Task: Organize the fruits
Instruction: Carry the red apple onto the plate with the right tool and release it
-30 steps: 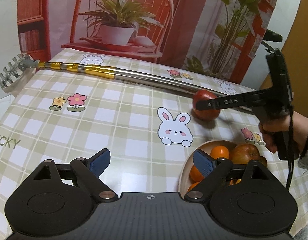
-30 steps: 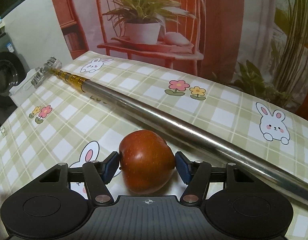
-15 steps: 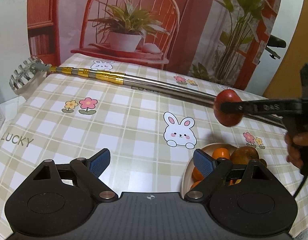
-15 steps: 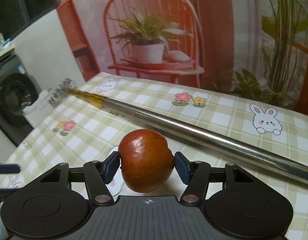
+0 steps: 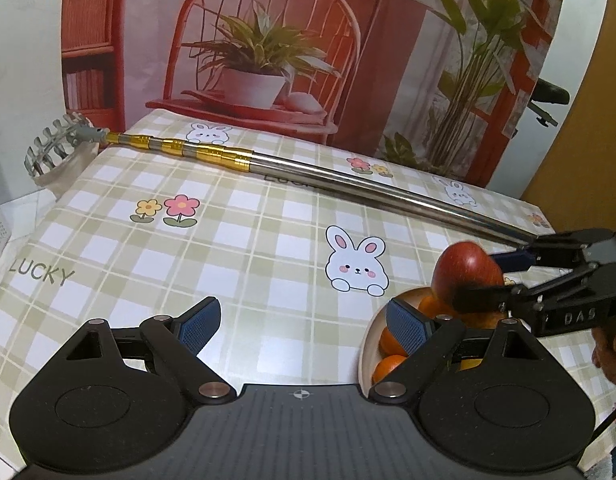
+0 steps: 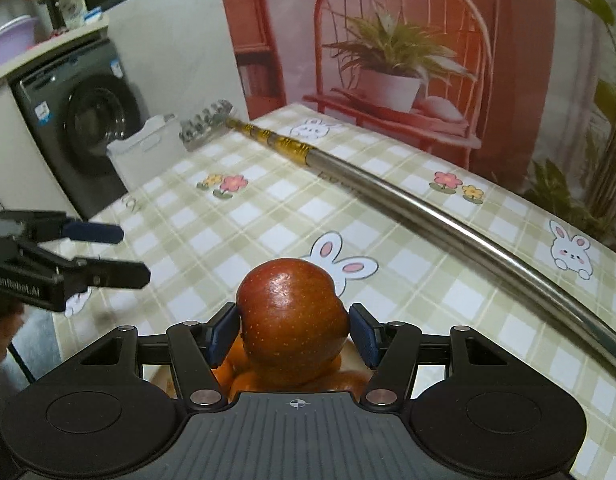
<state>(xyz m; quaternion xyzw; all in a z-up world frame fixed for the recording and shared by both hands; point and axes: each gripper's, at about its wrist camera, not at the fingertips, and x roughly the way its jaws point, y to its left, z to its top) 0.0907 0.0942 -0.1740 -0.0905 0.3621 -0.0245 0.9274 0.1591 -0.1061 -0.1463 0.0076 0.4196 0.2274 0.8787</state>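
A red apple [image 6: 292,312] sits between the blue pads of my right gripper [image 6: 293,333], which is shut on it. In the left wrist view the same apple [image 5: 466,276] hangs in the right gripper [image 5: 488,280] just above a pale bowl [image 5: 366,356] holding several oranges [image 5: 390,342]. Orange fruit [image 6: 238,380] shows under the apple in the right wrist view. My left gripper [image 5: 304,322] is open over bare tablecloth, left of the bowl, with nothing between its fingers. From the right wrist it shows as the left gripper [image 6: 112,254] at the left edge.
A long telescopic metal pole [image 5: 348,182] with a gold section and a rake-like head [image 5: 48,146] lies diagonally across the checked tablecloth. A washing machine [image 6: 80,120] and a white bin [image 6: 144,152] stand beyond the table's left edge. A printed backdrop rises behind.
My right gripper lifted the apple off the table by the pole and carried it over the bowl of oranges. The left gripper stayed open, almost still.
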